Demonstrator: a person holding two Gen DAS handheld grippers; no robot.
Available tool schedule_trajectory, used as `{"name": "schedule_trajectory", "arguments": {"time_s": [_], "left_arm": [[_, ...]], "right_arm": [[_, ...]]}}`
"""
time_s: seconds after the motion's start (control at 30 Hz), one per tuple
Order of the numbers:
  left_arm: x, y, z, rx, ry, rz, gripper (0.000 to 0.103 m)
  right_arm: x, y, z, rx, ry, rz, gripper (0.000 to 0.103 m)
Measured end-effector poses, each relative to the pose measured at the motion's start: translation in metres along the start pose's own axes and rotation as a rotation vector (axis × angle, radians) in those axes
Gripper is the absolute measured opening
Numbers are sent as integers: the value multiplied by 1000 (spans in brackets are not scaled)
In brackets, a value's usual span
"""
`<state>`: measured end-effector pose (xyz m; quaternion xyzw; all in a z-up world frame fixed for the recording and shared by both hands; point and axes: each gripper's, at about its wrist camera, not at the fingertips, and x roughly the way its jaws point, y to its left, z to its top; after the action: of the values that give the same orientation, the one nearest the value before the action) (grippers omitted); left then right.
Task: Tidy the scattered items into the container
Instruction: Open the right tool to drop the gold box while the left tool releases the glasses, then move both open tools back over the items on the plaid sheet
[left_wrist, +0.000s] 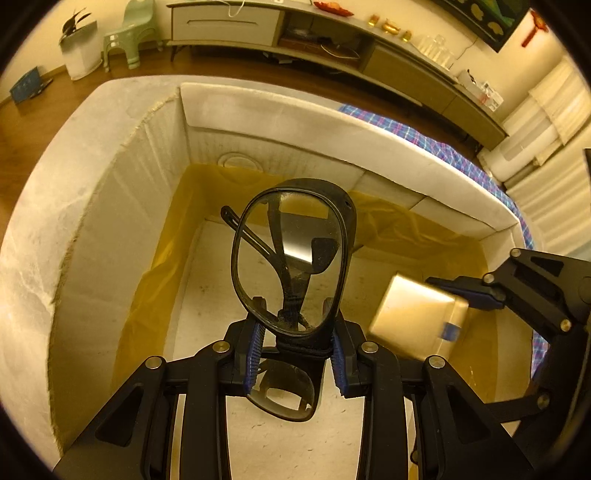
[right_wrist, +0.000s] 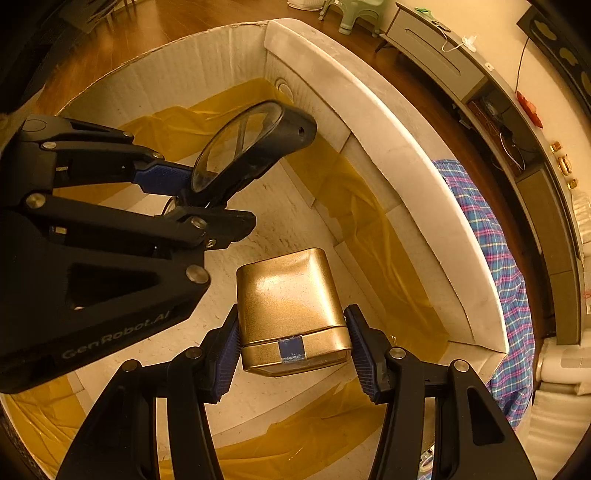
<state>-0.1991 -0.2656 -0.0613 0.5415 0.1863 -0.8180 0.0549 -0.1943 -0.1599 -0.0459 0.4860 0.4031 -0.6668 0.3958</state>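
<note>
My left gripper (left_wrist: 297, 350) is shut on black-framed glasses (left_wrist: 291, 254), held at the bridge, above the inside of a white cardboard box (left_wrist: 122, 206). The glasses also show in the right wrist view (right_wrist: 240, 147), with the left gripper (right_wrist: 184, 199) at left. My right gripper (right_wrist: 293, 350) is shut on a gold tin (right_wrist: 291, 306) with a blue tape patch, also held over the box interior (right_wrist: 388, 122). The tin (left_wrist: 413, 317) shows at right in the left wrist view, with the right gripper (left_wrist: 476, 291) behind it.
The box floor is lined with yellow plastic film (left_wrist: 155, 280). A blue plaid cloth (right_wrist: 491, 243) lies outside the box's far wall. A TV cabinet (left_wrist: 332, 40) and a green child's chair (left_wrist: 129, 37) stand beyond on the wooden floor.
</note>
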Motion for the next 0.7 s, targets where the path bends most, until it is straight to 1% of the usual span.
{"name": "schedule_trajectory", "arguments": {"time_s": [0.07, 0.13, 0.2, 0.3, 0.5, 0.7], "left_arm": [[1, 1, 0, -1, -1, 2, 36], [0, 0, 0, -2, 0, -4, 42], [-2, -1, 0, 1, 4, -13, 43], [-10, -4, -3, 18, -3, -4, 47], [-35, -9, -8, 23, -32, 17, 47], [-62, -27, -24, 57, -52, 49, 47]], "right_arm": [[-4, 0, -1, 9, -8, -2, 55], [-9, 1, -4, 17, -13, -10, 55], [-15, 2, -7, 28, -18, -10, 55], [-26, 9, -14, 35, -30, -11, 56], [-41, 16, -33, 51, -47, -7, 55], [-59, 16, -55, 103, -91, 53, 55]]}}
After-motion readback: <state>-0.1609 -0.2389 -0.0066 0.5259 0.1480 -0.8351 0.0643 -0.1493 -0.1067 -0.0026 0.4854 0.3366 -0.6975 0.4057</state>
